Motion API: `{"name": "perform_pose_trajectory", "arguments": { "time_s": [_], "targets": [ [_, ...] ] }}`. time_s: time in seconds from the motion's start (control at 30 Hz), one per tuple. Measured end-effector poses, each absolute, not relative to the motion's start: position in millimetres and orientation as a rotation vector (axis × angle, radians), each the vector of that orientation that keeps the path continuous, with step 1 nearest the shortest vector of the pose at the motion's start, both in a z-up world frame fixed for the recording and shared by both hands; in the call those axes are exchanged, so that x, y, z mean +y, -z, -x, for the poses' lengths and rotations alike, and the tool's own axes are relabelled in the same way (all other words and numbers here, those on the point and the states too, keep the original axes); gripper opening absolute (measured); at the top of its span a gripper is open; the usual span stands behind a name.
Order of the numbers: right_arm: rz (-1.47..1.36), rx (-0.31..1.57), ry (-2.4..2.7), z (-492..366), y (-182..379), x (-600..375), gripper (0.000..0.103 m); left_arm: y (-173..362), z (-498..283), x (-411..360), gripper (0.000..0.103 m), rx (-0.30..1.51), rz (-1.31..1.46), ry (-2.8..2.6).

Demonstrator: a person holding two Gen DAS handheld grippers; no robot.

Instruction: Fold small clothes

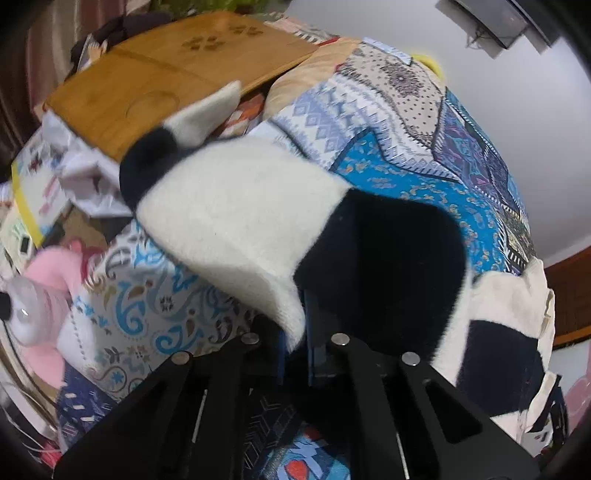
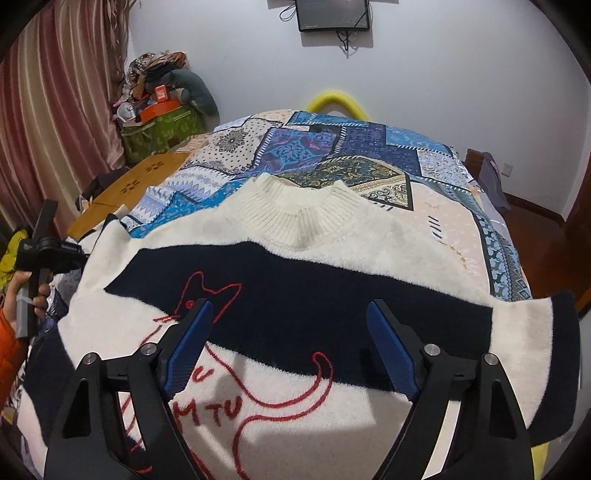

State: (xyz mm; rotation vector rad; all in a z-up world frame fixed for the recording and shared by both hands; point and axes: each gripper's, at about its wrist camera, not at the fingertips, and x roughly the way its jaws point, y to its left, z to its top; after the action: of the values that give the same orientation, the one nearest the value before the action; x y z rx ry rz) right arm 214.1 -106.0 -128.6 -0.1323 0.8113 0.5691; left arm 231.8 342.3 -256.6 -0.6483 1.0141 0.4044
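A fluffy white and navy striped sweater (image 2: 332, 266) with a red cat outline lies spread on the patchwork bedspread (image 2: 332, 147), collar toward the far side. My right gripper (image 2: 291, 332) is open and empty, hovering over the sweater's chest. My left gripper (image 1: 295, 343) is shut on the sweater's sleeve (image 1: 236, 210), which is lifted and drapes forward over the bed; the cuff points toward the wooden tray. In the right wrist view the left gripper (image 2: 40, 251) shows at the far left, held by a hand in an orange sleeve.
A wooden lap tray (image 1: 147, 81) rests on the bed's left side. A pink plush toy (image 1: 44, 295) lies by the bed's edge. A pile of bags and boxes (image 2: 159, 110) stands in the corner by the curtain (image 2: 55, 110). A monitor (image 2: 332, 14) hangs on the wall.
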Motion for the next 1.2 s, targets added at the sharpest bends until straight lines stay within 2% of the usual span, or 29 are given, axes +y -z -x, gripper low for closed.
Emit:
{"name": "perform_pose_trajectory", "arguments": {
  "time_s": [0.07, 0.27, 0.5, 0.7, 0.97, 1.07, 1.17, 1.2],
  "targets": [
    [0.133, 0.813, -0.576, -213.6, 127.6, -105.9, 0.076, 237.9, -235.1, 333.5, 0.006, 0.975, 0.616, -0.377],
    [0.135, 0.806, -0.59, -209.5, 121.5, -109.0, 0.076, 164.6, -244.9, 283.7, 0.006, 0.865, 0.484, -0.244],
    [0.128, 0.788, -0.612, -202.1, 113.3, -110.4, 0.076, 101.9, -253.9, 188.3, 0.006, 0.795, 0.309, -0.005],
    [0.118, 0.771, -0.627, -194.3, 107.4, -115.9, 0.076, 107.3, -270.4, 117.6, 0.006, 0.84, 0.208, 0.12],
    [0.115, 0.777, -0.616, -189.4, 106.6, -127.3, 0.076, 168.5, -274.0, 65.7, 0.006, 1.017, 0.146, 0.183],
    [0.118, 0.788, -0.621, -187.9, 107.2, -126.9, 0.076, 176.3, -264.4, 56.6, 0.01, 1.042, 0.077, 0.181],
    [0.126, 0.795, -0.633, -186.0, 106.6, -122.1, 0.076, 173.8, -253.2, 61.4, 0.022, 1.039, 0.048, 0.175],
    [0.126, 0.797, -0.64, -185.1, 106.1, -119.8, 0.076, 170.0, -246.7, 68.5, 0.031, 1.039, 0.065, 0.177]
  ]
}}
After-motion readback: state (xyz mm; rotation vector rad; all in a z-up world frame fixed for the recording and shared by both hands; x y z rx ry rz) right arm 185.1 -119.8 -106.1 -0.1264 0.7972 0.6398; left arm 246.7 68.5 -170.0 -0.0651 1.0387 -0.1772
